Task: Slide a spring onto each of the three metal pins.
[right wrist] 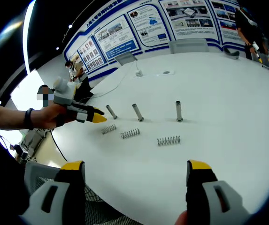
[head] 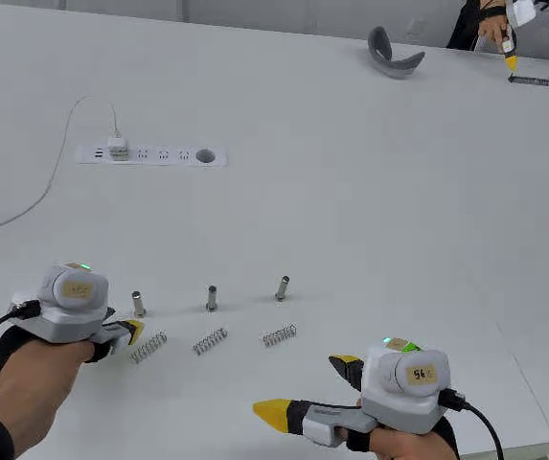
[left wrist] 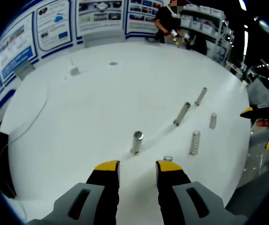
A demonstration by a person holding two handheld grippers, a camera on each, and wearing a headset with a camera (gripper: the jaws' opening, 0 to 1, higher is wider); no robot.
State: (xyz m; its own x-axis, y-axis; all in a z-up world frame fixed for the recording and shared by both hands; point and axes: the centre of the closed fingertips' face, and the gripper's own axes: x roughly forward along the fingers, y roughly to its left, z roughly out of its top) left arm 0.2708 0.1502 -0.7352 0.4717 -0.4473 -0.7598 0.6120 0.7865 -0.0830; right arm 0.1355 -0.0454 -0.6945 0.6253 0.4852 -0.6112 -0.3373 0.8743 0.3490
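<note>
Three upright pins (head: 211, 298), springs (head: 210, 340) lying alongside, left gripper (left wrist: 136, 166) near

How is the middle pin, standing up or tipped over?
Standing up: the middle pin rises off the table, with a spring lying flat near it.

3 upright pins (head: 211, 298) behind springs (head: 210, 340); bare tabletop (head: 351, 192) beyond.

Three springs (right wrist: 168, 140) lie before three standing pins (right wrist: 178, 111)
</note>
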